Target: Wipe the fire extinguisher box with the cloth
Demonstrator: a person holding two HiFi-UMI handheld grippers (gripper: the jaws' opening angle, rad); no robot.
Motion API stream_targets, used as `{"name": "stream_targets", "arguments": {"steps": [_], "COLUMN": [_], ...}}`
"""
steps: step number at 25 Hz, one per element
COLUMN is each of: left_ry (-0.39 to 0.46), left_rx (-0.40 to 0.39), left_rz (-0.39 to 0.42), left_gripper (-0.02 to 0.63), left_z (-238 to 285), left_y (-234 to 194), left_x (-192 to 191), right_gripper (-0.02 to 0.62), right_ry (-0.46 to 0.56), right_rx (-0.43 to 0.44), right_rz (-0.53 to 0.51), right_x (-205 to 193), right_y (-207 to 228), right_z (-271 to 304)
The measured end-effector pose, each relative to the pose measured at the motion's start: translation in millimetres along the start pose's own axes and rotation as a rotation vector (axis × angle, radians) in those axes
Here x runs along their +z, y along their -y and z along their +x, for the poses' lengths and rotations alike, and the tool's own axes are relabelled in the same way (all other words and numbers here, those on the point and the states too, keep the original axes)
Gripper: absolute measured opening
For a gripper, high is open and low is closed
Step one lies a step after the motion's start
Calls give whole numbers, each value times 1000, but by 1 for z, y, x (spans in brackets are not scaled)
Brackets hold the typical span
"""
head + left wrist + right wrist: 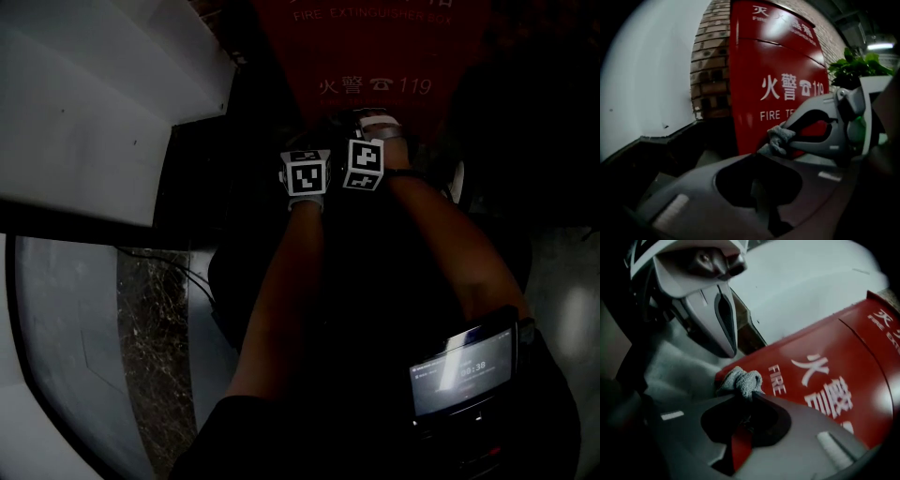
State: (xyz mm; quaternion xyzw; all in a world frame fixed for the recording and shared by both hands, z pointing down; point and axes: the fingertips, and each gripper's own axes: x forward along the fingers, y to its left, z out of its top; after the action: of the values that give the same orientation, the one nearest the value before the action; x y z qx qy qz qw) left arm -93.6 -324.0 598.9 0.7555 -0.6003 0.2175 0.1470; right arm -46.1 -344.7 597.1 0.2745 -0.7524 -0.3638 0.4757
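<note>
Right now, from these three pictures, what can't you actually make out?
Left gripper view: the right gripper, shut on the cloth, covers the end of the English words on the fire extinguisher box.
Right gripper view: whether the cloth touches the box; it only overlaps the box's edge.
Head view: too dark to pick out the cloth; the upper edge cuts off the box's top; the print on the small screen is too small.
</note>
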Motion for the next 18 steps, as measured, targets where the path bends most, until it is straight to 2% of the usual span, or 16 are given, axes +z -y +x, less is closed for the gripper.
{"name": "stream_targets", "arguments": {"steps": [3, 6, 12, 18], "left_ry": [-1, -15, -27, -10], "left_rx": [25, 57, -17, -74], "left_rz": [-75, -66, -118, -74], "left_gripper": [3, 3, 3, 3], "left_z": [5, 15, 26, 32], "left_y": [-15, -26, -10, 10], "left_x": [-1, -8, -10, -6], "right_gripper": [29, 29, 29, 29], "right_ry": [41, 66, 85, 18], "right_rx": [2, 10, 16, 30], "right_rz": [-26, -34, -32, -39], "right_x": [19, 28, 28, 1], "right_y": [-1, -7, -15, -23], "right_z": [10, 18, 27, 26]}}
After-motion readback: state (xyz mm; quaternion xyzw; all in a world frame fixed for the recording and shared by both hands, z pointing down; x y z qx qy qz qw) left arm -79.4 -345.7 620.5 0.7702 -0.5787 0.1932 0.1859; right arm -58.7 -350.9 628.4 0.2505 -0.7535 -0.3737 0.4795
